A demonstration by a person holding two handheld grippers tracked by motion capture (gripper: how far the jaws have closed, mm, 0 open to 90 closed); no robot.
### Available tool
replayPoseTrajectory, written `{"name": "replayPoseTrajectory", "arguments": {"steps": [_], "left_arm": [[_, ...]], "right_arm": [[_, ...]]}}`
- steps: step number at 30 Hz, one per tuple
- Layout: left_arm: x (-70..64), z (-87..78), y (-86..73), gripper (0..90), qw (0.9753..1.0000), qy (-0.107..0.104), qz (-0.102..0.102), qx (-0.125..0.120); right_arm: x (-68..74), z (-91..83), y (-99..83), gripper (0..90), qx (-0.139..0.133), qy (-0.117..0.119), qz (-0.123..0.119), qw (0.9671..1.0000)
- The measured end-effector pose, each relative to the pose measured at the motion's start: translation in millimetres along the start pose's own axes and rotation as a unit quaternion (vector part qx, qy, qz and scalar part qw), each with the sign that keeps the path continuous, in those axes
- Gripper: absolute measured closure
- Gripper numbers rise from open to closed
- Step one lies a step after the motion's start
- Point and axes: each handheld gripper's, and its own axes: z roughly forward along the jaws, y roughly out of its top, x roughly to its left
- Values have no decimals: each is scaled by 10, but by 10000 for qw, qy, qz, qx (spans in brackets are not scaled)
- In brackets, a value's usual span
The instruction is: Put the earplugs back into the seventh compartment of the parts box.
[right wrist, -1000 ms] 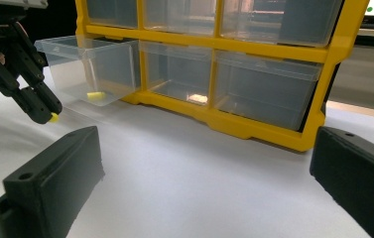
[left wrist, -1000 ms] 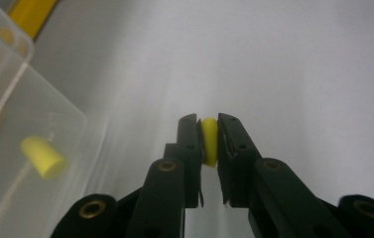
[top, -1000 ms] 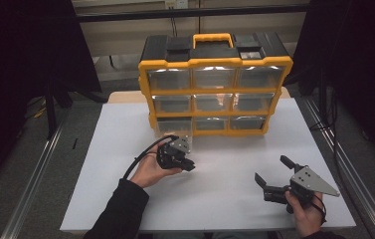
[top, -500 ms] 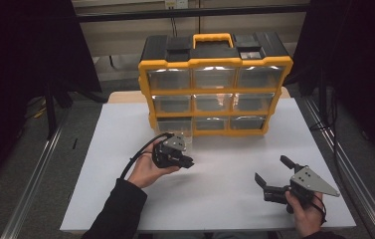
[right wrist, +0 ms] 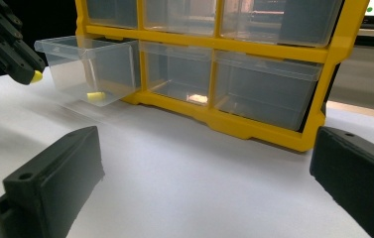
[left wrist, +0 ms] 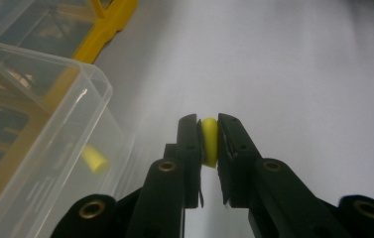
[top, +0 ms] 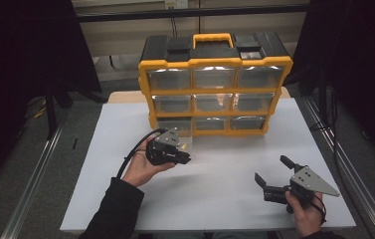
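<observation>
The left gripper (left wrist: 209,136) is pinching a yellow earplug (left wrist: 209,141) just right of the pulled-out bottom-left drawer (top: 177,127), above the table (top: 225,169). The right gripper (top: 270,175) is resting near right, jaws apart.

My left gripper (left wrist: 209,130) has its two black jaws closed on a small yellow piece (left wrist: 209,141), pinched upright between the pads above the white table surface (left wrist: 283,74). To the left, just beside the jaws, stands the clear plastic drawer (left wrist: 88,84), with a second yellow piece (left wrist: 94,158) lying inside on its floor. Behind the drawer, the yellow frame of the organiser (left wrist: 110,27) runs to the upper left corner.
</observation>
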Motion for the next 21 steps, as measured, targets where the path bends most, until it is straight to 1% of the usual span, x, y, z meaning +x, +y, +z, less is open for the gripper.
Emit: {"name": "replayPoseTrajectory", "arguments": {"steps": [1, 2, 6, 9, 11, 15, 16, 17, 18, 21], "left_arm": [[8, -24, 2, 808, 10000, 28, -6, 19], [11, -42, 0, 808, 10000, 78, -31, -21], [31, -119, -8, 808, 9998, 109, -119, -116], [42, -161, -8, 808, 9997, 116, -142, -156], [48, -188, -3, 808, 9996, 166, -109, -177], [56, -258, 9, 808, 9994, 224, -169, -205], [69, -284, 15, 808, 9994, 223, -146, -233], [71, -306, 23, 808, 9990, 231, -218, -319], [75, -336, 37, 808, 9988, 250, -241, -338], [75, -406, 79, 808, 9984, 310, -221, -406]], "right_arm": [[0, 0, 0, 0, 2, 1, 4, 10000], [-1, 0, 0, 0, 2, 0, 4, 10000], [-1, 1, 0, 0, 3, 2, -11, 10000], [0, -1, 0, 0, 6, 1, -2, 10000], [0, -1, 0, 0, 5, 0, -8, 10000], [-1, -1, 1, 0, 2, 0, -5, 10000], [-1, -2, 1, 0, 5, -10, -1, 10000], [-1, -2, 0, 0, 10, -12, 4, 10000], [-3, 0, -1, 0, 6, -10, 0, 10000], [-2, 1, 1, 0, 7, -18, -1, 10000]]}}
